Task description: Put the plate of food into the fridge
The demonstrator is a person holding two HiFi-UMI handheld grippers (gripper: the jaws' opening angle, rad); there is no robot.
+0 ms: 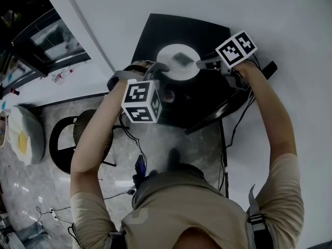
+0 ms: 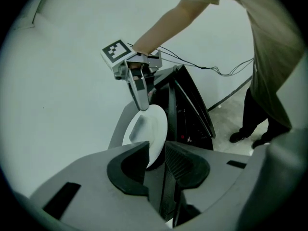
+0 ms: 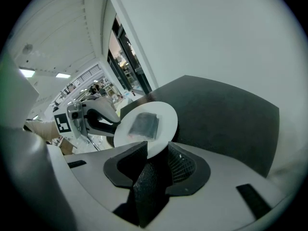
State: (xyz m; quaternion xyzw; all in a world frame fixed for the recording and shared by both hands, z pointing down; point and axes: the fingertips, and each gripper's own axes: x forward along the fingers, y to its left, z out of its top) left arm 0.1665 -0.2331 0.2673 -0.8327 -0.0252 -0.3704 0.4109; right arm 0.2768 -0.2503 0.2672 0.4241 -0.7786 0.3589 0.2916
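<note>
1. There is one round white plate. It carries one flat, dark, rectangular piece of food near its middle.
2. The plate sits between your two grippers, over the flat top of a black box-shaped cabinet that stands against the white wall. None of the views shows whether the plate touches that top.
3. Your left gripper is closed on the plate's near-left rim. In the left gripper view, the thin edge is pinched between the two dark pads.
4. Your right gripper is clamped on the opposite rim, and its ribbed pads sit on either side of the edge. The two grippers face each other across the plate.
5. Both of your bare forearms reach forward and converge on the plate. The left one is angled in from the left and the right one is nearly straight.
6. There are two marker cubes, one on each gripper. The left cube and the right cube each show black-and-white square patterns.
7. Thin black cables trail from the grippers down to the grey marbled floor.
</note>
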